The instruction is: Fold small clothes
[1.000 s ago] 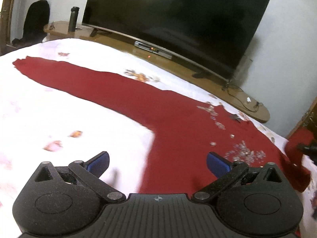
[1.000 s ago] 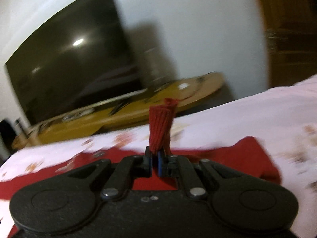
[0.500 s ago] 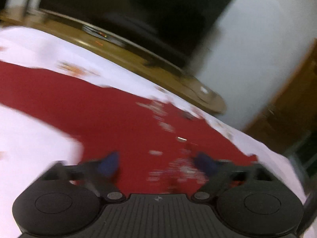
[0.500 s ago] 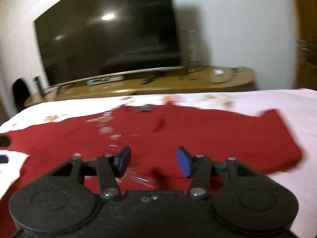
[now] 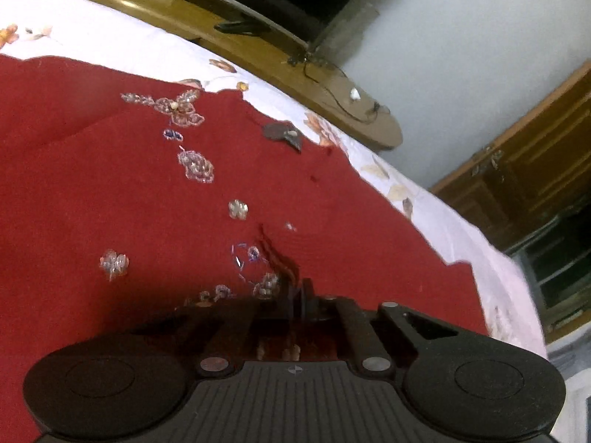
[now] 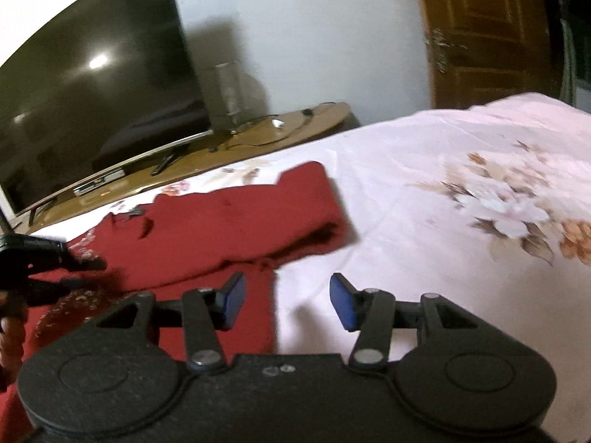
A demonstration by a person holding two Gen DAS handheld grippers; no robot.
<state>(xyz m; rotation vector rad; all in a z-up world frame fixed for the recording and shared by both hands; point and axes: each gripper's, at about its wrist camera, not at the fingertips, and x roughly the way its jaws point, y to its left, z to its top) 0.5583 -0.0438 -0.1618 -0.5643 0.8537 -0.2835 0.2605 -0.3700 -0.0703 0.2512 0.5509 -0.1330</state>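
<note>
A red knitted garment with beaded flowers lies spread on the white bed sheet. My left gripper is low on the cloth, jaws shut, pinching a raised pucker of red fabric at its tips. In the right wrist view the garment has one sleeve laid back across its body. My right gripper hovers open over the garment's near right edge. Its left pad is above red cloth and its right pad above bare sheet, with nothing held. The left gripper shows at the left edge of that view.
A large dark television stands on a long wooden stand beyond the bed, with cables and a glass vase. A brown wooden door is at the right. The floral sheet spreads to the right of the garment.
The left gripper swept right across the garment, dipped and went from wide open to shut on the fabric. The right gripper let go of the red cuff, opened and shifted right.
</note>
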